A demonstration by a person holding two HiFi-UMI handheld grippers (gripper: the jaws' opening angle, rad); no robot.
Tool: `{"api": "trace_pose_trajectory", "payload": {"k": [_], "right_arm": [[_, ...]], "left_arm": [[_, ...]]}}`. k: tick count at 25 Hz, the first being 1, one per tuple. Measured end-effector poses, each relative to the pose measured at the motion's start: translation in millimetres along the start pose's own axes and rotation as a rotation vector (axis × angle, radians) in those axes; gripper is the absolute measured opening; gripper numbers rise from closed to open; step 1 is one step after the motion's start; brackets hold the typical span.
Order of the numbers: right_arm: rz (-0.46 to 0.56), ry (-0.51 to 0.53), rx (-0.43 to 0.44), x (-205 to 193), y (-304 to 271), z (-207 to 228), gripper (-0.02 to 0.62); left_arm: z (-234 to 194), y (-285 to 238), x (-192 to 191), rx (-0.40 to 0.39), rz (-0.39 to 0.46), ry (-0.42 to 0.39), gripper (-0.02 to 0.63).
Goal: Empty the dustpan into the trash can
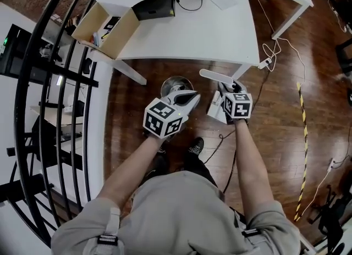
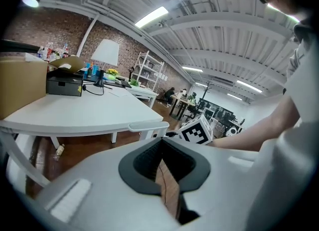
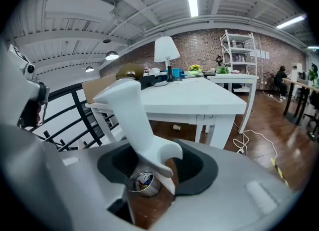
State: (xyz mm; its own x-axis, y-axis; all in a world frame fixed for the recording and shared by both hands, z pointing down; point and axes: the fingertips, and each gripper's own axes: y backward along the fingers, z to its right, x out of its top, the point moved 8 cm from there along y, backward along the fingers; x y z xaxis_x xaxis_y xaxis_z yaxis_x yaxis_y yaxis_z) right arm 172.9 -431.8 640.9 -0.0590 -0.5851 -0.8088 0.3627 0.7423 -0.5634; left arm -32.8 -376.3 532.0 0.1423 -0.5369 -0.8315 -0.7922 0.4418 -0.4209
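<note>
My right gripper (image 1: 228, 87) is shut on the handle of a white dustpan (image 1: 216, 76). The handle sticks up and to the left between its jaws in the right gripper view (image 3: 132, 120). The pan part (image 1: 217, 109) hangs below the gripper. A small round silver trash can (image 1: 173, 85) stands on the wood floor just left of the dustpan. Through the right jaws I look down into the trash can (image 3: 142, 184) and see colourful bits inside. My left gripper (image 1: 191, 96) hovers over the can's near side, shut with nothing in it (image 2: 160, 145).
A white table (image 1: 220, 34) stands just beyond the can, with a cardboard box (image 1: 104, 28) on its left end. A black railing (image 1: 49, 111) runs along the left. Cables (image 1: 275, 50) and a yellow-black strip (image 1: 301, 138) lie on the floor at the right. The person's shoes (image 1: 192, 149) are below the grippers.
</note>
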Motion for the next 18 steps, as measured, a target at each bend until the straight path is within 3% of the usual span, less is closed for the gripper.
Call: {"api": "trace_pose_trajectory", "payload": {"k": [5, 13, 18], "right_arm": [[-0.059, -0.011, 0.029, 2, -16, -11, 0.195], [-0.063, -0.030, 0.055, 11, -24, -15, 0.212], [-0.055, -0.044, 0.061, 9, -6, -21, 0.280]], "left_arm": [[3, 12, 1, 0.010, 0.000, -0.002, 0.005], [-6, 35, 5, 0.042, 0.010, -0.020, 0.005], [-16, 44, 6, 0.045, 0.022, -0.015, 0.005]]}}
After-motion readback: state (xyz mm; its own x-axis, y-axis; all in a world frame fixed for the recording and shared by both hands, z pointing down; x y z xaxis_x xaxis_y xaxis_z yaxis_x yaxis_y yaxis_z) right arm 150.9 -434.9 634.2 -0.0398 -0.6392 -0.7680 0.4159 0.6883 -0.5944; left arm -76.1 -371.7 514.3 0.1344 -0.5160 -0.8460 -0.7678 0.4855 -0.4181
